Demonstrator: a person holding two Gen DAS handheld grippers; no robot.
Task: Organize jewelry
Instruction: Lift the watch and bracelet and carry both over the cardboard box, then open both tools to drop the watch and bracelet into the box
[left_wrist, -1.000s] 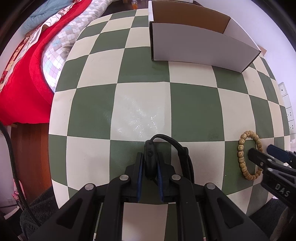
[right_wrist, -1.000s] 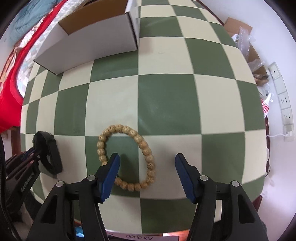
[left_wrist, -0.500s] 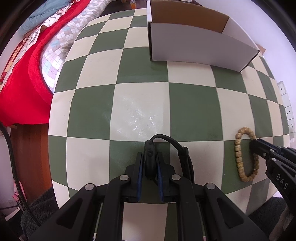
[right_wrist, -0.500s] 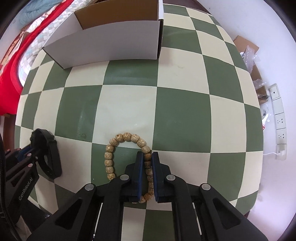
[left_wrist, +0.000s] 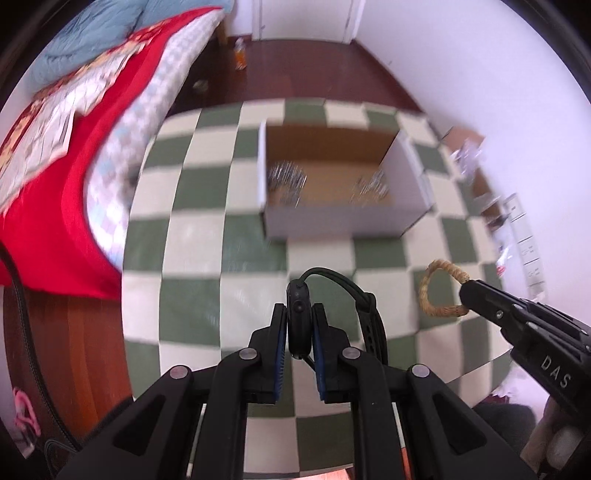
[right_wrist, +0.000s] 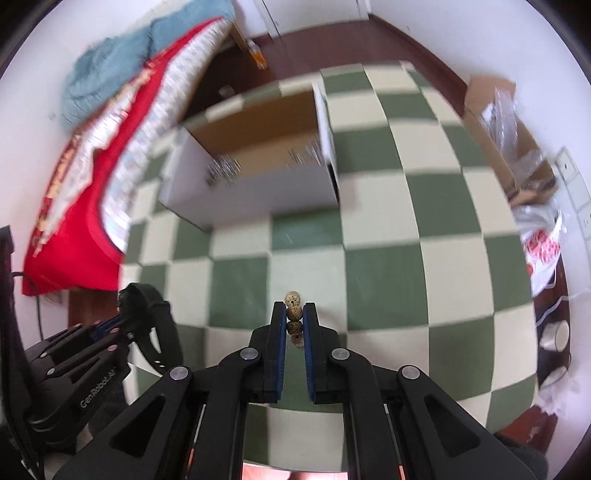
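Note:
My left gripper (left_wrist: 298, 314) is shut on a black watch (left_wrist: 297, 317), its strap looping to the right, held above the checkered table (left_wrist: 207, 295). My right gripper (right_wrist: 294, 312) is shut on a tan beaded bracelet (right_wrist: 293, 313), seen edge-on. In the left wrist view the bracelet (left_wrist: 428, 295) hangs as a loop from the right gripper's tip (left_wrist: 466, 291). In the right wrist view the watch (right_wrist: 155, 310) and left gripper (right_wrist: 114, 325) show at lower left. An open white cardboard box (left_wrist: 332, 218) holds two blurred silvery items; it also shows in the right wrist view (right_wrist: 255, 192).
A bed with a red blanket (left_wrist: 48, 206) borders the table's left side. A cardboard box with plastic wrapping (right_wrist: 517, 147) and a power strip (left_wrist: 524, 240) lie on the floor to the right. A bottle (left_wrist: 240, 55) stands on the far floor.
Both grippers have lifted from the table with their items, and the views now tilt toward the box. The right gripper closed on the bracelet one second ago and raised it.

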